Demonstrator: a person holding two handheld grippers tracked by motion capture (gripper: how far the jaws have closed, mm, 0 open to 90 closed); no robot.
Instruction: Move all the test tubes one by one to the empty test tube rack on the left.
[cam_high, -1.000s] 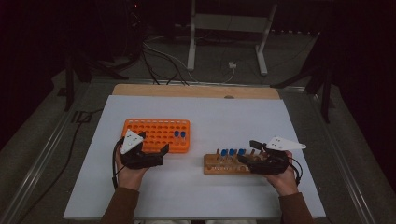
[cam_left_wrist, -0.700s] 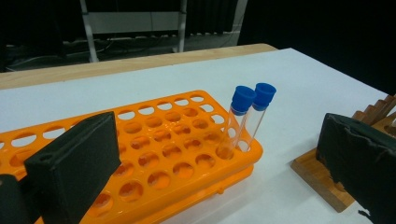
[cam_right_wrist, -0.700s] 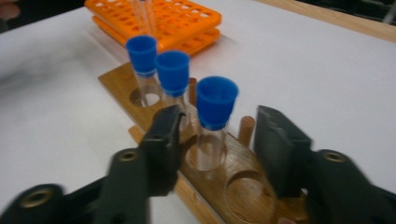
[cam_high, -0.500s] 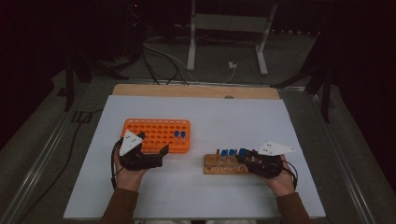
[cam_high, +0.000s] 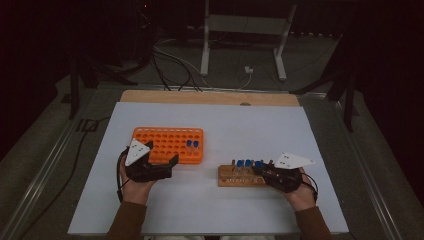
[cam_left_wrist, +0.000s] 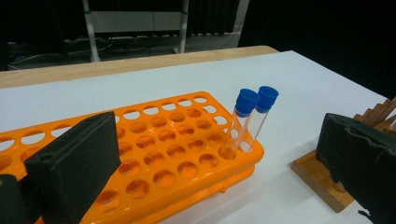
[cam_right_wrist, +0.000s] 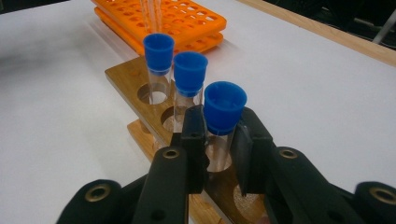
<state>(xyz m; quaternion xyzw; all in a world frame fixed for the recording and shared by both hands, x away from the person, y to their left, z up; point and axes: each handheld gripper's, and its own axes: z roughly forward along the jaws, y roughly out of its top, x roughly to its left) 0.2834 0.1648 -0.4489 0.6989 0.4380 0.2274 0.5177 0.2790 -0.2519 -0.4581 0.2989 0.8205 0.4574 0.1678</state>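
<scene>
A wooden rack at the table's front right carries three blue-capped test tubes. My right gripper has just been closing and is now shut on the nearest tube, its pads pressing the glass below the cap. That tube stands upright in its hole, with the other two tubes in a row behind it. My left gripper is open at the front edge of the orange rack, nothing between its jaws. Two blue-capped tubes stand in that rack's right corner.
A white sheet covers the table, with a wooden strip along its far edge. Cables and a metal stand lie on the dark floor beyond. The wooden rack's end shows by the left gripper's right jaw.
My right gripper has edged left onto the wooden rack and its jaws have closed round the nearest tube. The left gripper has stayed put.
</scene>
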